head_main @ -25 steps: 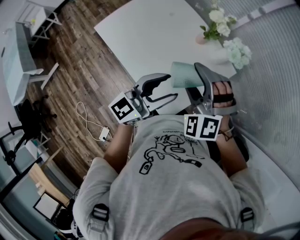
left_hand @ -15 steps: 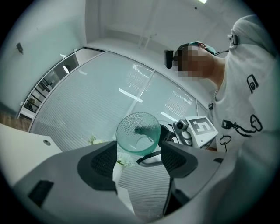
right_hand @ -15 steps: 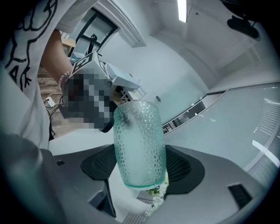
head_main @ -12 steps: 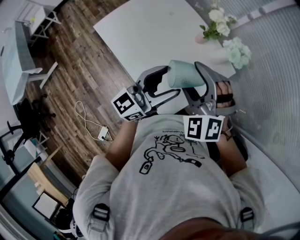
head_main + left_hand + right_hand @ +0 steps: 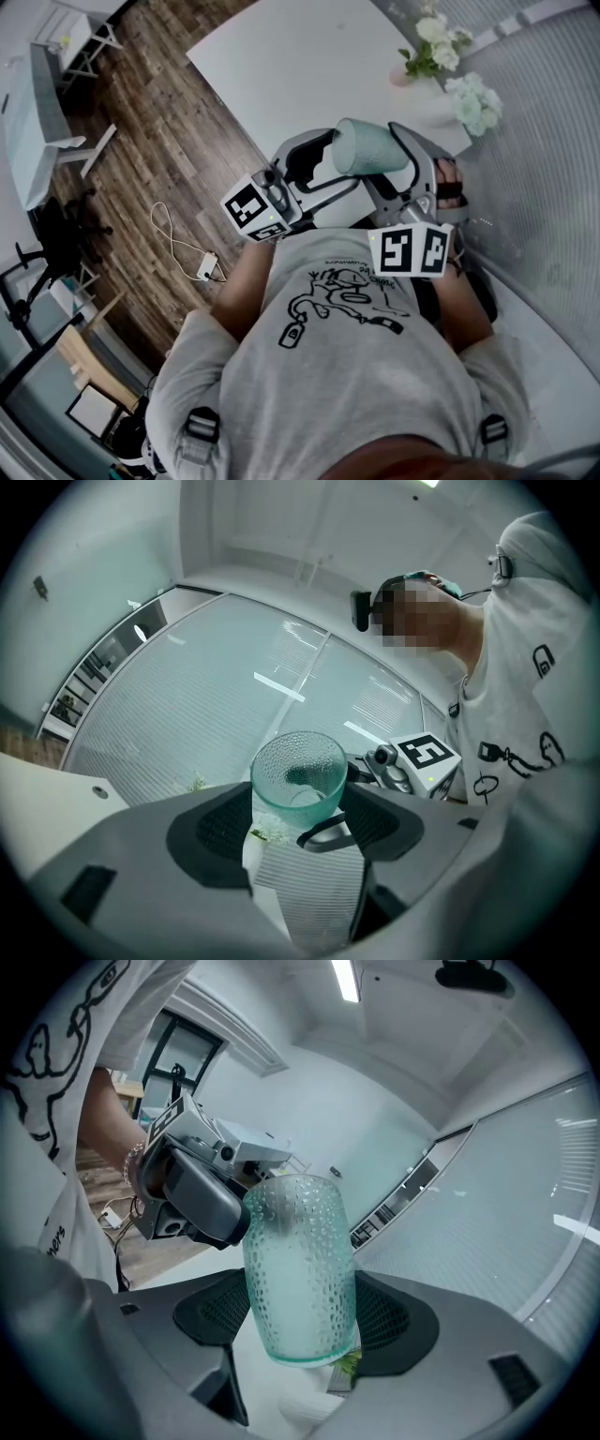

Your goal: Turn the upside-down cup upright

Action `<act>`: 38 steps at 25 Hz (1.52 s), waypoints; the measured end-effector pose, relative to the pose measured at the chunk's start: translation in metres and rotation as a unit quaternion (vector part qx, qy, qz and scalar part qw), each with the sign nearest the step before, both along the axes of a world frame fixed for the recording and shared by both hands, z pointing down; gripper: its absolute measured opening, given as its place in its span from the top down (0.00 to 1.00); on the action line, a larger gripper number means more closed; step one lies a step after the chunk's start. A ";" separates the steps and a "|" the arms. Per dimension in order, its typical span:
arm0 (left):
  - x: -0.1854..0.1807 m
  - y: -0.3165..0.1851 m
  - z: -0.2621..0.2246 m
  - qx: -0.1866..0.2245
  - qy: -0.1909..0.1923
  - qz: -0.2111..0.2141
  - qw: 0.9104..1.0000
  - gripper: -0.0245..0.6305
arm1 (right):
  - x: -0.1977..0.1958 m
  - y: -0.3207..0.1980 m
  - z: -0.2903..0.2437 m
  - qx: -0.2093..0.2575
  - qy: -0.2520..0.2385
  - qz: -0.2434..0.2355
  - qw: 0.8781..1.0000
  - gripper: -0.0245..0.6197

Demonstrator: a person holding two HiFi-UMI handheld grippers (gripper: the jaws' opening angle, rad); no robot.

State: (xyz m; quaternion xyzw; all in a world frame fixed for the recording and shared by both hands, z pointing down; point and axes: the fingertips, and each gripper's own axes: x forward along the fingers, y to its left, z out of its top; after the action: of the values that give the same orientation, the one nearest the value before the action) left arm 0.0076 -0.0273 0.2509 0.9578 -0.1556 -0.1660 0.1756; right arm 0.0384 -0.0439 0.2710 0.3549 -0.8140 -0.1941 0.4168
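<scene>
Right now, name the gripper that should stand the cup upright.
Right. The right gripper is shut on the cup; the left gripper has just been opening, cup loose between its jaws.

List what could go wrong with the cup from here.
1. The cup hangs in the air, clamped only by the right gripper. A slip on the dimpled glass would likely drop it.
2. The left gripper has just been opening its jaws, with the cup's mouth end between their tips but not gripped. A mistimed handover could leave the cup unsupported.
</scene>
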 end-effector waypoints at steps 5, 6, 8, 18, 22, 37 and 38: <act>-0.001 0.001 -0.003 0.006 -0.004 -0.001 1.000 0.50 | -0.002 0.002 0.002 -0.024 -0.036 0.000 0.999 0.42; -0.002 0.002 -0.004 0.008 -0.005 -0.002 1.000 0.50 | -0.003 0.003 0.002 -0.029 -0.046 0.000 0.999 0.42; -0.002 0.003 -0.007 0.013 -0.008 -0.002 1.000 0.50 | -0.005 0.004 0.002 -0.040 -0.065 0.000 0.997 0.42; 0.000 0.004 -0.011 0.032 -0.024 -0.001 0.999 0.49 | -0.011 0.007 0.012 -0.086 -0.166 -0.006 0.982 0.42; 0.002 0.006 -0.010 0.039 -0.034 0.003 0.999 0.49 | -0.015 0.011 0.018 -0.113 -0.209 -0.015 0.971 0.42; 0.006 0.007 -0.010 0.052 -0.066 0.012 0.996 0.48 | -0.026 0.012 0.024 -0.187 -0.339 -0.029 0.921 0.42; 0.006 0.006 -0.011 0.054 -0.069 0.012 0.996 0.48 | -0.027 0.012 0.024 -0.192 -0.346 -0.031 0.918 0.42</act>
State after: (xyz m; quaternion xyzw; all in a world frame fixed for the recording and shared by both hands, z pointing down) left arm 0.0135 -0.0209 0.2400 0.9768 -0.1467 -0.1056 0.1146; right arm 0.0110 -0.0323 0.2952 0.2880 -0.9396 0.0878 0.1629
